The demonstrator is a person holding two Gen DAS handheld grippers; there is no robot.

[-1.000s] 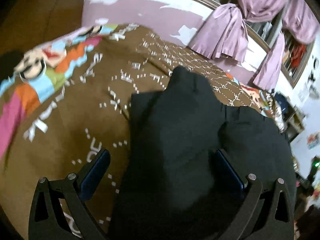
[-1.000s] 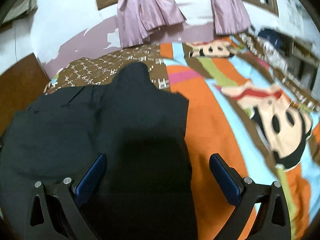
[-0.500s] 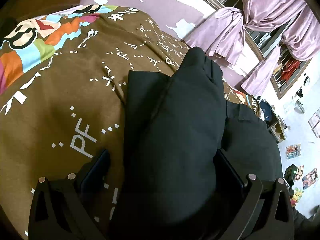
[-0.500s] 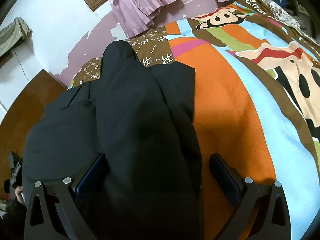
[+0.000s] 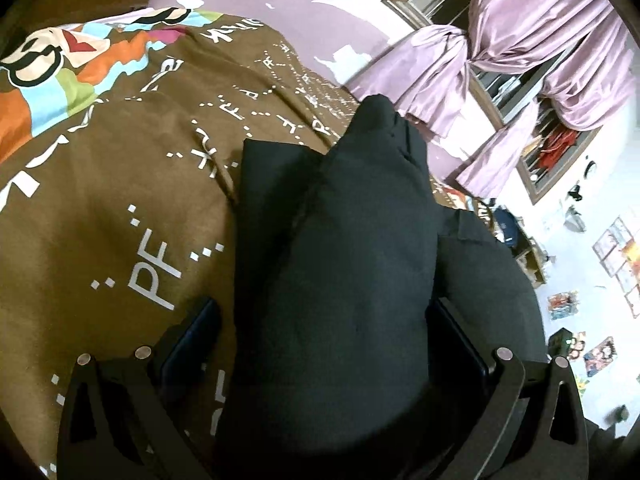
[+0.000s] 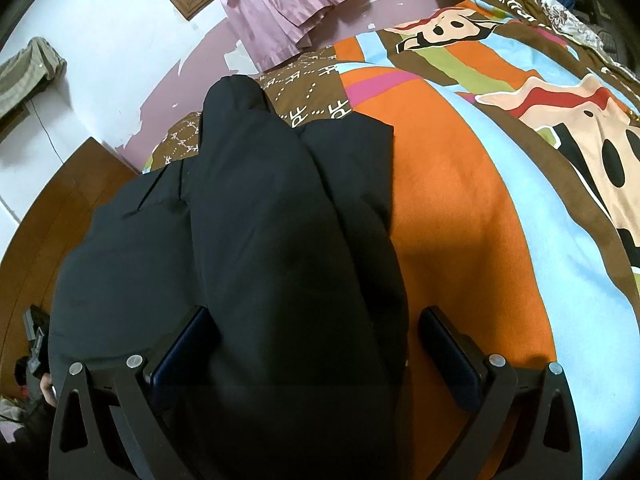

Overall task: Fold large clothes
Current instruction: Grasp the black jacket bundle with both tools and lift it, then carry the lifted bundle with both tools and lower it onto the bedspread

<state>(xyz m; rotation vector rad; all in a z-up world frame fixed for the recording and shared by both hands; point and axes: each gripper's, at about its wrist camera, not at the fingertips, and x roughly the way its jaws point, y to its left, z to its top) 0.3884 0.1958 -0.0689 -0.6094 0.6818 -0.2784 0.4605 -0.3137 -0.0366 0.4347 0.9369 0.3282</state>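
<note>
A large black garment (image 5: 340, 264) lies on a bed, folded into a long raised ridge with a lower layer spread beside it. In the left wrist view my left gripper (image 5: 324, 336) is open, its blue-padded fingers (image 5: 192, 332) wide apart on either side of the ridge. The same black garment (image 6: 280, 240) fills the right wrist view, where my right gripper (image 6: 316, 344) is also open and straddles the ridge. The cloth touches the left pad there; the right pad hangs over orange blanket. The near end of the garment is hidden under both grippers.
A brown blanket with white lettering (image 5: 120, 200) and bright cartoon panels (image 6: 500, 168) covers the bed. Purple curtains (image 5: 520, 40) hang at a window on the far wall. A wooden floor (image 6: 52, 216) lies left of the bed, with clutter and pictures on the floor (image 5: 568, 308).
Both grippers have come down and in over the garment. The black ridge now stands taller and longer between the fingers, which stay spread wide.
</note>
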